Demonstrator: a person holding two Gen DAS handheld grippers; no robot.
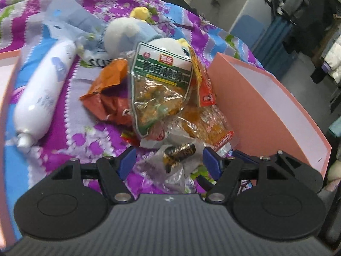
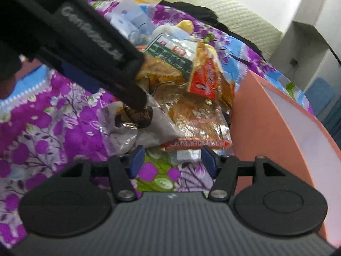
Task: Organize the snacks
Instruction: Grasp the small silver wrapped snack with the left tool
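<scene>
In the left wrist view the left gripper has its blue-padded fingers spread, with a small clear-wrapped snack with a black and gold print lying between the tips; the pads do not press on it. In the right wrist view the right gripper also has its fingers spread, pinching nothing, tips just short of the pile's near edge.

The snack pile lies at frame centre on a bed covered by a purple, blue and white floral quilt: a green-labelled clear bag of mixed snack, a crumpled orange packet to its left, a red and yellow packet to its right, and a clear bag of orange pieces below.

A salmon-pink cardboard box with a white inside stands just right of the pile. A white tube lies at the left. A blue and white plush toy sits behind the pile.

In the upper right of the left view the room shows a grey floor and hanging clothes.
</scene>
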